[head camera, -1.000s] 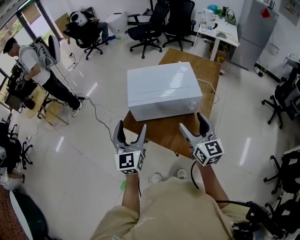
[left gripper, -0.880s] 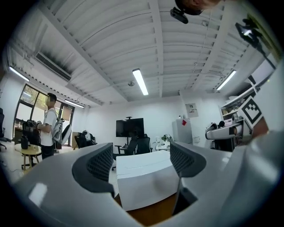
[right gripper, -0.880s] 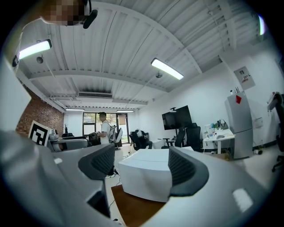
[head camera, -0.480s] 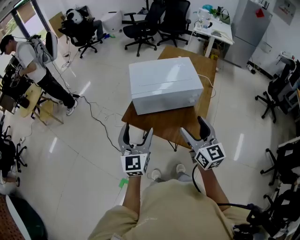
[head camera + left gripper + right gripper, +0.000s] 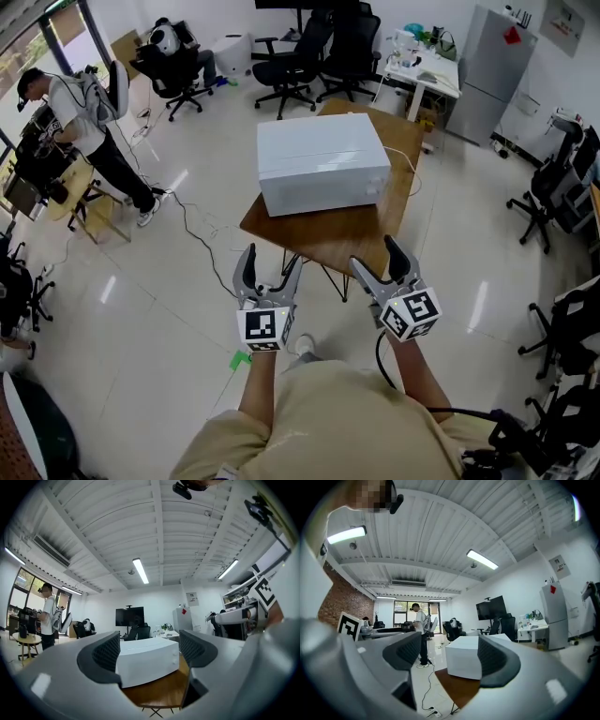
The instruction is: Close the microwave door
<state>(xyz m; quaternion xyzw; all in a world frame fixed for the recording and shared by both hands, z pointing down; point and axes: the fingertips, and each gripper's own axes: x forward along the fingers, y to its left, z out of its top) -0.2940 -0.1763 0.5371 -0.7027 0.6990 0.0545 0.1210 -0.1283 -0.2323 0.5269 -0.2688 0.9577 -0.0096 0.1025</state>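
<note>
A white microwave stands on a small brown wooden table ahead of me, its door flat against the body. Both grippers hang in the air short of the table's near edge. My left gripper is open and empty; in the left gripper view the microwave shows between its jaws, well beyond them. My right gripper is open and empty too; the right gripper view has the microwave beyond its jaws.
Black office chairs stand behind the table. A white desk and a grey fridge are at the back right. A person stands at a small table at the left. A cable trails across the tiled floor.
The table and microwave now sit farther from both grippers. Both grippers have drawn back from the table's near edge, jaws unchanged.
</note>
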